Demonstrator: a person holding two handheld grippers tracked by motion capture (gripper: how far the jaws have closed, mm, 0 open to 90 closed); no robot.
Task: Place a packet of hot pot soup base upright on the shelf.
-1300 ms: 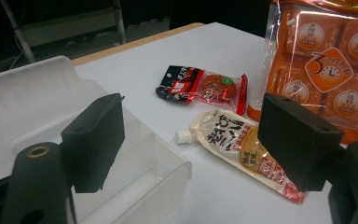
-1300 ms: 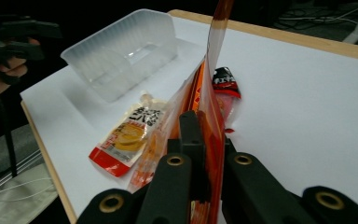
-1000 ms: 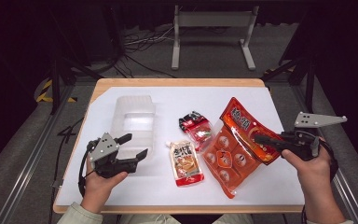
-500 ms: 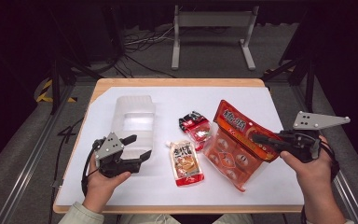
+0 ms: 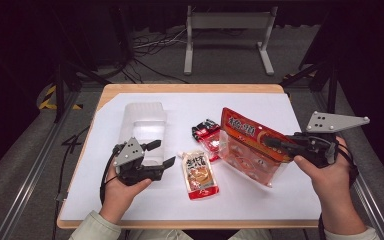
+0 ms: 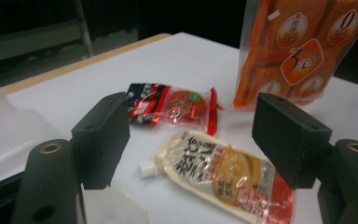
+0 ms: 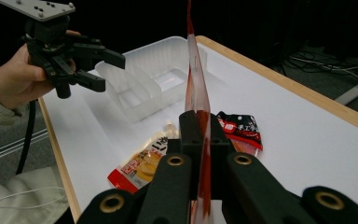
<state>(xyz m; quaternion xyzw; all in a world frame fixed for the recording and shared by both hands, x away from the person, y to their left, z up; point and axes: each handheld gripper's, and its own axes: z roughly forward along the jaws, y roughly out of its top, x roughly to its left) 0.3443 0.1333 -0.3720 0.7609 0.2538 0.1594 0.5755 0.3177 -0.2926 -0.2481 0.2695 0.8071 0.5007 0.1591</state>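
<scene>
Orange pouch hangs tilted, clamped in right gripper's jaws; left gripper's jaws gape empty.

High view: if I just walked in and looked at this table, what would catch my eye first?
Probably the big orange bag, held up on edge over the right half of the white table with its top pinched in the shut right gripper. Next, the open left gripper beside the clear plastic tray, with a spouted sauce pouch and a small red-black packet lying flat between them.
</scene>
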